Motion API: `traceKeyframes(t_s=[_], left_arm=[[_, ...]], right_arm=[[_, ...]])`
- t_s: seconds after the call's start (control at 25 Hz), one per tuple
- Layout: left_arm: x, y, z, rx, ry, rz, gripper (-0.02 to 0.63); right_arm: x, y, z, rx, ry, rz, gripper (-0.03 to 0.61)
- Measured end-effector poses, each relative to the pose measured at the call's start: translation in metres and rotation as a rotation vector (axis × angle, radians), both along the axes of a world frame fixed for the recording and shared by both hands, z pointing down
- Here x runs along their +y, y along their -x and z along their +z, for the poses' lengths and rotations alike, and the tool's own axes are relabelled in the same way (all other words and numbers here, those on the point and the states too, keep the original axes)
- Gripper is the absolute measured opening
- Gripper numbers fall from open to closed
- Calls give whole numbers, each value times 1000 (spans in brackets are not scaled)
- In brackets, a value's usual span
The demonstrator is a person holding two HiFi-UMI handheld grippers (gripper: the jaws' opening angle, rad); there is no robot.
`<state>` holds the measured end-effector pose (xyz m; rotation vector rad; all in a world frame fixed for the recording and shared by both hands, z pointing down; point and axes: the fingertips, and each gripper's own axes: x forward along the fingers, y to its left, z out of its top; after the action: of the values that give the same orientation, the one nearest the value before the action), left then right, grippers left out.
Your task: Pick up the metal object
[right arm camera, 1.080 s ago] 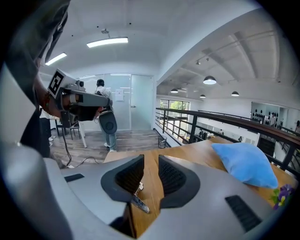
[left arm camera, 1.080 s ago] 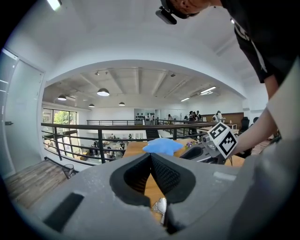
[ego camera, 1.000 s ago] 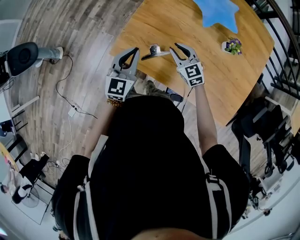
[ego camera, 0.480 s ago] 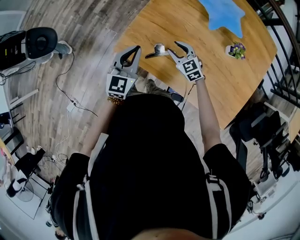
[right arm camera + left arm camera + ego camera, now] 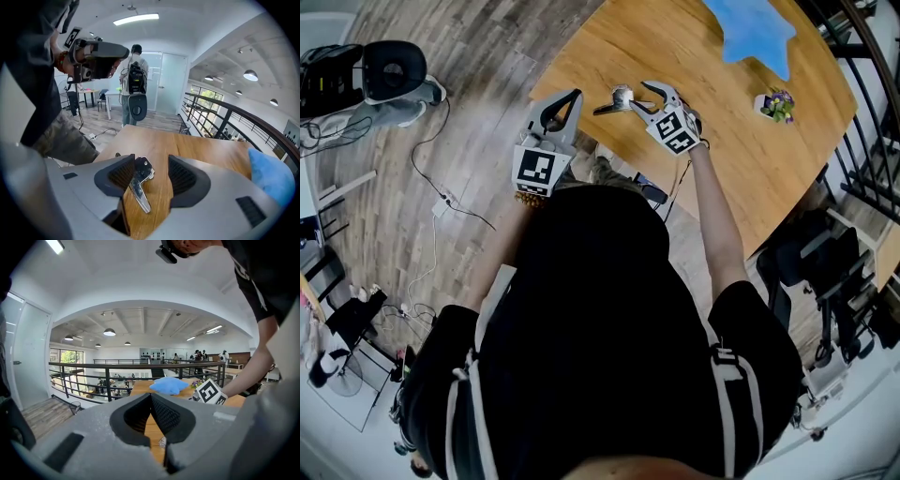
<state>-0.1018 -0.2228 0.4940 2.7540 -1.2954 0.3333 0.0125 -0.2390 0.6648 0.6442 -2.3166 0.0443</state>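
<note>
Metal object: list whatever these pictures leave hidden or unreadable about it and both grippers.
- Right gripper view: the right gripper has just been opening its jaws around the metal object. One pad covers the edge of its head, so contact there is unclear.
- Head view: the object is too small to show detail.
- Left gripper view: a shiny bit in the gap below the shut left gripper is too small to identify.

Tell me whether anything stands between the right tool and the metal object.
Nothing visible does. The metal object lies on the table, already between the open jaws of the right tool; they have just been opening.
</note>
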Motion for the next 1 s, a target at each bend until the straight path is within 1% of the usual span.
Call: traceKeyframes(t_s=[0.12, 0.2, 0.48, 0.72, 0.92, 1.0], left_arm=[[1, 1, -1, 1, 1, -6, 9], [2, 1, -1, -1, 0, -8, 9], [-1, 6, 3, -6, 15, -16, 9], [-4, 8, 8, -9, 24, -25, 9], [-6, 8, 7, -8, 25, -25, 9], [-5, 10, 8, -9, 27, -26, 9]], right_arm=[[3, 6, 11, 62, -5, -53, 248], [5, 10, 20, 80, 7, -78, 263], [0, 21, 41, 103, 53, -116, 273], [1, 28, 59, 153, 87, -185, 286], [10, 32, 74, 194, 138, -256, 284], [13, 34, 77, 203, 143, -271, 286]])
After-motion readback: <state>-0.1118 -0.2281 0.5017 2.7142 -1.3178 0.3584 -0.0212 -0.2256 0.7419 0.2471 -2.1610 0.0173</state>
